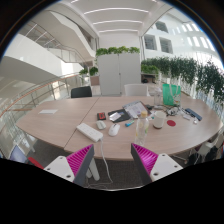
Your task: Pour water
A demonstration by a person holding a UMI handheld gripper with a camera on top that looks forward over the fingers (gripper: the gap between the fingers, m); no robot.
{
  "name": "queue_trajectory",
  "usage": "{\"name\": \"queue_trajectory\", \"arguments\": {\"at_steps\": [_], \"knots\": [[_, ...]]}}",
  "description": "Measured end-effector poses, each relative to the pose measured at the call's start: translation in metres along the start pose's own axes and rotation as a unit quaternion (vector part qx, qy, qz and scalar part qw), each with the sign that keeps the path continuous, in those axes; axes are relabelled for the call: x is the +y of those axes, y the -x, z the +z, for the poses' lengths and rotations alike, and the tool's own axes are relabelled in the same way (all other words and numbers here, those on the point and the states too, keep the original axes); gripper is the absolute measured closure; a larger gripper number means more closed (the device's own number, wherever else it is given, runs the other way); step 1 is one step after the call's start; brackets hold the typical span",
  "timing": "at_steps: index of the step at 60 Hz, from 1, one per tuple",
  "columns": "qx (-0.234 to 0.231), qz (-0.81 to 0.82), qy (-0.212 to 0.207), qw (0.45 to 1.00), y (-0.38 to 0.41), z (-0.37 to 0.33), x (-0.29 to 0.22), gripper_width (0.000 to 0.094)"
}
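Observation:
My gripper (112, 152) is open and empty, its two magenta pads spread wide. It is held above the floor, short of the near edge of a large oval wooden table (60, 122). On the table beyond the right finger stands a pale bottle (143, 125), with a white cup (160, 119) and a small red item (173, 123) beside it. Nothing stands between the fingers.
A white power strip (90, 131) with a cable hanging over the edge, a small white object (113, 128), papers and a laptop (134, 108) and a green container (169, 95) lie on the table. Chairs (81, 91), a white cabinet (120, 72) and plants (185, 72) stand behind.

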State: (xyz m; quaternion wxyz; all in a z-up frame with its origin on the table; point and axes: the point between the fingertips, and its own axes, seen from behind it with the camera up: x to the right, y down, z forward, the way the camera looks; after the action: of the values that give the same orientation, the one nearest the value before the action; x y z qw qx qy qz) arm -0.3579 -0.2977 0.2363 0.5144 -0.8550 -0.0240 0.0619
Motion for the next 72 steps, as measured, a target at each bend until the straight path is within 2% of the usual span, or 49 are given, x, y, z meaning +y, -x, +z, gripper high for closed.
{"name": "queue_trajectory", "arguments": {"at_steps": [23,34,36,38,43,49,55,59,63,65,72], "knots": [[0.059,-0.024,-0.089,0.994,-0.134,0.172,0.015,0.0118],[0.064,-0.012,-0.118,0.991,-0.163,0.261,0.005,0.0123],[0.062,-0.017,-0.125,0.99,-0.166,0.271,0.001,0.0179],[0.056,-0.029,-0.126,0.99,-0.164,0.28,0.0,0.0395],[0.062,-0.038,-0.143,0.987,-0.17,0.29,-0.006,0.0438],[0.073,-0.034,-0.156,0.984,-0.175,0.299,-0.012,0.0545],[0.054,-0.04,-0.135,0.989,-0.169,0.306,-0.014,0.0583],[0.009,-0.002,-0.104,0.995,-0.162,0.314,-0.019,0.0582],[-0.023,0.087,-0.094,0.991,-0.159,0.32,-0.041,0.0582],[-0.053,0.152,-0.09,0.983,-0.167,0.321,-0.054,0.0583],[-0.125,0.376,-0.067,0.915,-0.184,0.335,-0.098,0.0583]]}}
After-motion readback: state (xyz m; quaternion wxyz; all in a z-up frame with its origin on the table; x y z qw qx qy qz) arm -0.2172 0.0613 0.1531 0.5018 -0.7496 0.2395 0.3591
